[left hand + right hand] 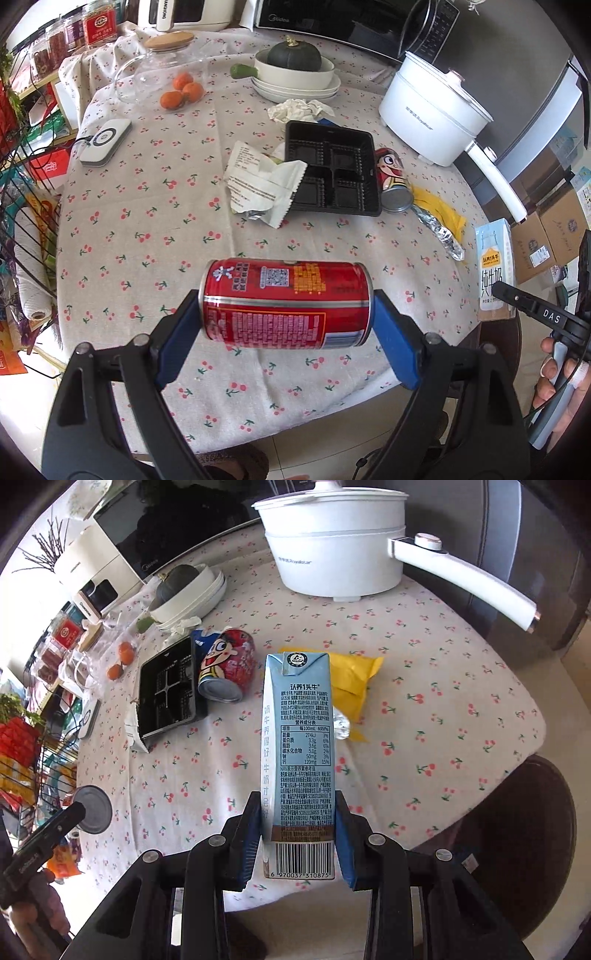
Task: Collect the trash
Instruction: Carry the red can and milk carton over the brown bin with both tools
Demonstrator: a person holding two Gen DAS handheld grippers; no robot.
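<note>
A red drink can (284, 304) lies sideways, clamped end to end between the left gripper's (286, 321) blue fingers (395, 343), above a cherry-print table (147, 236). The right gripper (297, 834) has its fingers (248, 843) clenched on a blue milk carton (299, 760), held upright above the table. Behind, a black divided tray (332, 173) sits empty, beside a tipped cartoon can (393, 181), crumpled wrappers (262, 181) and a yellow packet (351, 683). A white bowl (295, 75) holds a dark green squash (293, 55)

Both wrist views look steeply down, close over the cherry-print table (147, 221), sharing the black tray (168, 690).
</note>
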